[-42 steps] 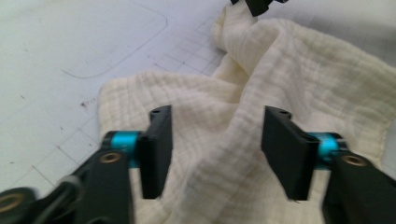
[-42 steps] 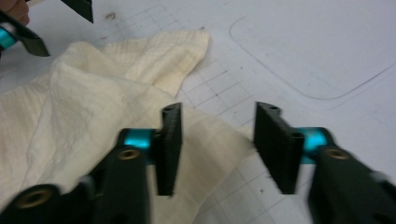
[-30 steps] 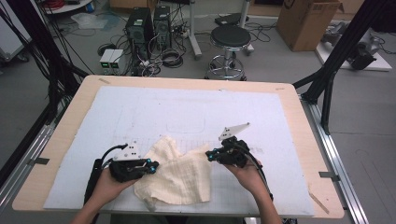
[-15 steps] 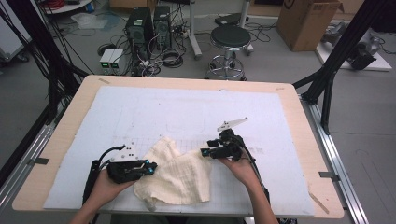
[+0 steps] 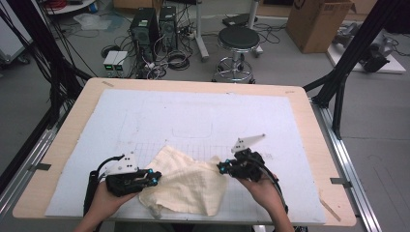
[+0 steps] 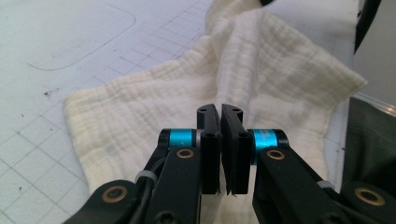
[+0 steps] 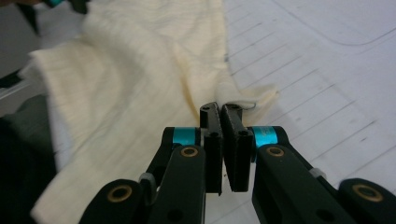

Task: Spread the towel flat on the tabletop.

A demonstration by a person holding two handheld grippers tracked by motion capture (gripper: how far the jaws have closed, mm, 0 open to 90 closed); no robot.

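Observation:
A crumpled cream cloth (image 5: 186,181) lies on the white gridded mat (image 5: 193,111) near the table's front edge. My left gripper (image 5: 153,180) sits at the cloth's left side, its jaws shut and a raised fold of the cloth (image 6: 140,102) running up from its tips (image 6: 219,109). At the cloth's right side, my right gripper (image 5: 220,167) is shut with its tips (image 7: 219,108) on the cloth's edge, where a ridge of the cloth (image 7: 116,84) leads in. Both grippers point toward each other across the cloth.
The mat covers most of the wooden table (image 5: 309,121), with bare mat beyond the cloth. On the floor behind the table stand a black stool (image 5: 239,38), computer towers (image 5: 145,24) with cables, and a cardboard box (image 5: 314,19).
My right gripper went a little forward and left, then came back toward the near edge and right, with the cloth's right edge following. The left gripper has barely moved.

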